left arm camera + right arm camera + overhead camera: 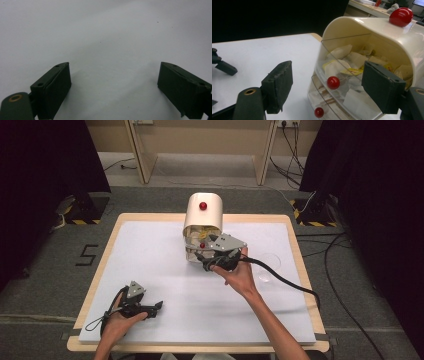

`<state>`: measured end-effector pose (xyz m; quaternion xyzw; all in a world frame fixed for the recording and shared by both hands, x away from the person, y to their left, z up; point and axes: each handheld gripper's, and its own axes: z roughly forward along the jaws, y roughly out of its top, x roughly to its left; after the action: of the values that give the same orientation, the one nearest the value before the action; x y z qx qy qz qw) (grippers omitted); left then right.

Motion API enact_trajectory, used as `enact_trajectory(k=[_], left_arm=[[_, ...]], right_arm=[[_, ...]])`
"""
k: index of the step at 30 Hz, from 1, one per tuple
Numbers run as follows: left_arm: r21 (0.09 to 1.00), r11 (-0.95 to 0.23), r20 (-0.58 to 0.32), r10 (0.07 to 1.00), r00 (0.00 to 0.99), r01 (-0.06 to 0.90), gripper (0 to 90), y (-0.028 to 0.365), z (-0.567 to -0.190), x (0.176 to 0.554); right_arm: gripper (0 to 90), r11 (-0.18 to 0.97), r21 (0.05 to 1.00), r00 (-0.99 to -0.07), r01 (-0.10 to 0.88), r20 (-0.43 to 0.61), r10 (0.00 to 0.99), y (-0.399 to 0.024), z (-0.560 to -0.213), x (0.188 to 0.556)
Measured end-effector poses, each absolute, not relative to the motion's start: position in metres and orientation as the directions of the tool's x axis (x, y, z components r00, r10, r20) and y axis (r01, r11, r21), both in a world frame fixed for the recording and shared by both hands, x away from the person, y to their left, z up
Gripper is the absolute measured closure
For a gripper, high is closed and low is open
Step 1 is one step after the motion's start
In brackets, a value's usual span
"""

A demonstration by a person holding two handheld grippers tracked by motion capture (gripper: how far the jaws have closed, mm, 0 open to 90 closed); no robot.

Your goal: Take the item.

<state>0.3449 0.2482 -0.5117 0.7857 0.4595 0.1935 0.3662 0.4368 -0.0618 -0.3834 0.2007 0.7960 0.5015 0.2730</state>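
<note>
Cream plastic tea-bag box [372, 62] is sitting just ahead of the wide-open, empty right gripper [329, 82], whose jaws are flanking the upper drawer's red knob [333, 82], so centring on that knob before closing looks wisest.

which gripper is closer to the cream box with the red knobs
Right. The right gripper is right at the front of the cream box, jaws open beside its clear drawers. The left gripper rests low on the white table, well apart from it.
</note>
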Motion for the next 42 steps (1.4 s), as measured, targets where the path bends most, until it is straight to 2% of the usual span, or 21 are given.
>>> enact_trajectory(k=[7,16,42], left_arm=[[0.753,-0.309,-0.033,0.864,0.503,0.581,10.8,0.248,-0.512,0.345],[0.754,-0.308,-0.035,0.864,0.503,0.580,10.9,0.248,-0.512,0.345],[0.756,-0.301,-0.042,0.864,0.502,0.581,11.7,0.250,-0.512,0.345]], right_arm=[[25.4,0.432,0.900,-0.758,0.063,-0.238,0.607,-0.063,-0.386,0.454],[26.1,0.468,0.881,-0.768,0.071,-0.252,0.589,-0.060,-0.391,0.458],[30.0,0.513,0.857,-0.837,0.046,-0.247,0.488,-0.072,-0.392,0.401]])
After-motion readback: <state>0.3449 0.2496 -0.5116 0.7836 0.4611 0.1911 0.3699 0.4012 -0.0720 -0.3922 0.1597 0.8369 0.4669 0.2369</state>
